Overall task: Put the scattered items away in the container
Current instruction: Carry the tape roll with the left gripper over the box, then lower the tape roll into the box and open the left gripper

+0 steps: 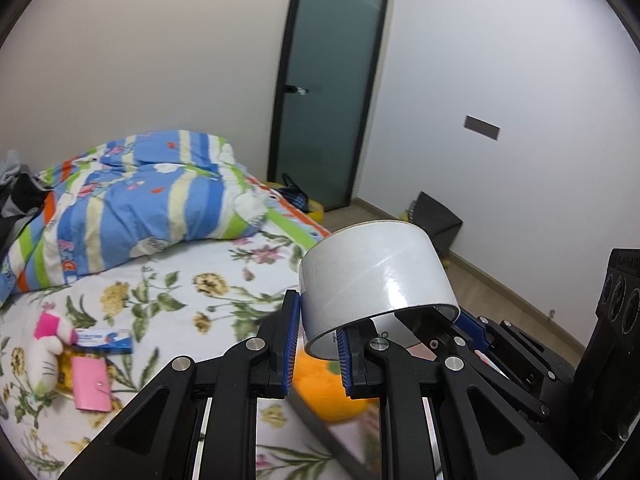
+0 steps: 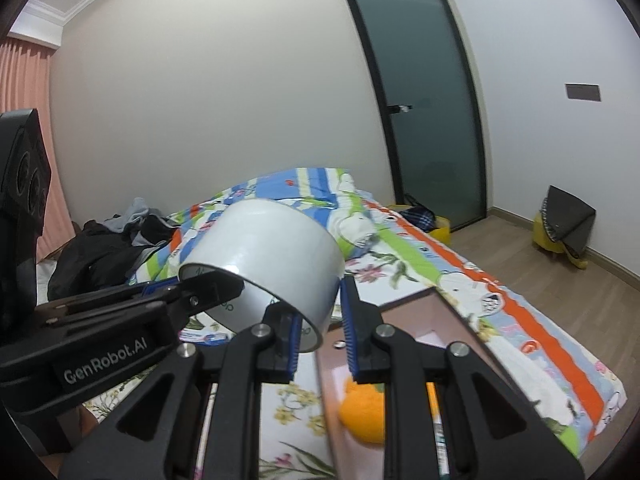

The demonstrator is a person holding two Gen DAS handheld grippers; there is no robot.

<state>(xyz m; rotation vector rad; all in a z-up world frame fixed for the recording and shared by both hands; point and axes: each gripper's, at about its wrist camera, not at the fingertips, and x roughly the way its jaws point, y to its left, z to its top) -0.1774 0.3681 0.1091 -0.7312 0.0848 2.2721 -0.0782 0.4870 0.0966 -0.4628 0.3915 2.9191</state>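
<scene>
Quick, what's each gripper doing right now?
Left gripper: shut on the tape roll wall.
Right gripper: also shut on the tape roll's wall.

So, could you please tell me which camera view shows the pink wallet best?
The left wrist view: the pink wallet lies in plain sight on the floral bedsheet, beside the plush toy. In the right wrist view, I cannot find it.
</scene>
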